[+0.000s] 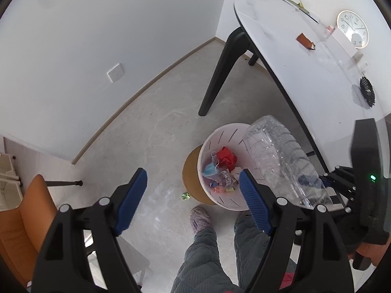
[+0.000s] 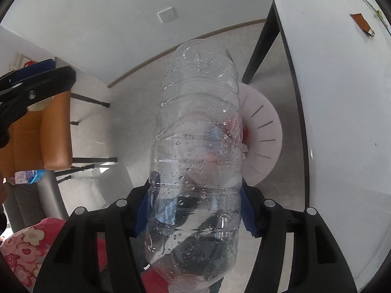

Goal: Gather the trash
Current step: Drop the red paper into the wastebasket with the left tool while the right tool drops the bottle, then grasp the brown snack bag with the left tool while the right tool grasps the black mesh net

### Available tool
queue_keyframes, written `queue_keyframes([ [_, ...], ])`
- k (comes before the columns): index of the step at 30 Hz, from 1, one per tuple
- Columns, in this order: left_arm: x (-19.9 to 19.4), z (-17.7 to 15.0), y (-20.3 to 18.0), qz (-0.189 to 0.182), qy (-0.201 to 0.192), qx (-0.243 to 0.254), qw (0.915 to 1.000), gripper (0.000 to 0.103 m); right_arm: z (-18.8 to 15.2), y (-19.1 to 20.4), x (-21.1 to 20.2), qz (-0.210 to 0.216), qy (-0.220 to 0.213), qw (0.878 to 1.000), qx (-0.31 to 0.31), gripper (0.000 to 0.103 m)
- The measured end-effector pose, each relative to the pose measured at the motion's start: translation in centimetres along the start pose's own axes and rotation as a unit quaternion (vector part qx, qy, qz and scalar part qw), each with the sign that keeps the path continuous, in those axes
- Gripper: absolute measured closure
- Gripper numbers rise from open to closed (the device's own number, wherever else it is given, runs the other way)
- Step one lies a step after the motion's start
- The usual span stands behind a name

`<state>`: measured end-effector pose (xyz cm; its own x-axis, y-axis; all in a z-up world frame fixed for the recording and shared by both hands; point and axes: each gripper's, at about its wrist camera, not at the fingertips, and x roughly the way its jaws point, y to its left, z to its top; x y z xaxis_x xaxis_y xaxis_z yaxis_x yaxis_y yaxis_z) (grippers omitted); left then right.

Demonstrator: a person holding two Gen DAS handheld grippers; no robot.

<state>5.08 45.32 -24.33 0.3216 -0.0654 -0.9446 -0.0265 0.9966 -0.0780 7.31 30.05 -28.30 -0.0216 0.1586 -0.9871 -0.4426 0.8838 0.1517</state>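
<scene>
A large clear crushed plastic bottle [image 2: 198,146] hangs neck-down, with my right gripper [image 2: 195,213] shut on its lower body. It hovers over the white slotted trash bin [image 2: 266,131]. In the left wrist view the same bottle [image 1: 281,158] tilts over the bin [image 1: 227,134], which holds a red wrapper, a blue mask and other scraps. My left gripper [image 1: 193,200] is open with nothing between its blue pads, to the left of the bin and above the floor. A brown wrapper [image 1: 305,40] lies on the white table [image 1: 281,56].
The bin stands on a round tan stool [image 1: 189,171] beside the table's black leg [image 1: 220,73]. A small green scrap [image 1: 186,195] lies on the floor. A person's slipper [image 1: 200,219] and legs are near the bin. An orange chair [image 2: 41,131] stands left. A clock [image 1: 353,29] lies on the table.
</scene>
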Motion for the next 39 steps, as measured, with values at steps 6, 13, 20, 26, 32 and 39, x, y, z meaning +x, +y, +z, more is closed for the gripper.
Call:
queue_keyframes([
  [6,-0.2,0.1,-0.2,0.002,-0.004,-0.001,1.0,0.029,1.5,0.2,1.4,-0.029,0.004,1.0,-0.007,0.027],
  [13,-1.1,0.4,-0.9,-0.008,-0.016,0.003,0.9998,0.029,0.4,-1.1,-1.6,-0.02,-0.033,0.999,0.017,0.022],
  [20,-2.1,1.0,-2.9,-0.024,-0.026,0.025,0.9991,0.029,-2.3,-3.5,-6.2,-0.002,-0.078,0.994,0.071,0.022],
  [26,-3.7,1.9,-6.4,-0.047,-0.04,0.064,0.996,0.028,-4.6,-5.7,-10.3,-0.023,-0.121,0.986,0.112,0.013],
  [32,-5.2,3.0,-11.2,-0.059,-0.059,0.118,0.9894,0.019,-7.3,-9.3,-13.0,-0.048,-0.15,0.972,0.173,0.005],
  [39,-6.4,5.0,-17.5,-0.071,-0.074,0.17,0.9801,0.008,-11.2,-14.2,-15.5,-0.085,-0.176,0.952,0.236,0.003],
])
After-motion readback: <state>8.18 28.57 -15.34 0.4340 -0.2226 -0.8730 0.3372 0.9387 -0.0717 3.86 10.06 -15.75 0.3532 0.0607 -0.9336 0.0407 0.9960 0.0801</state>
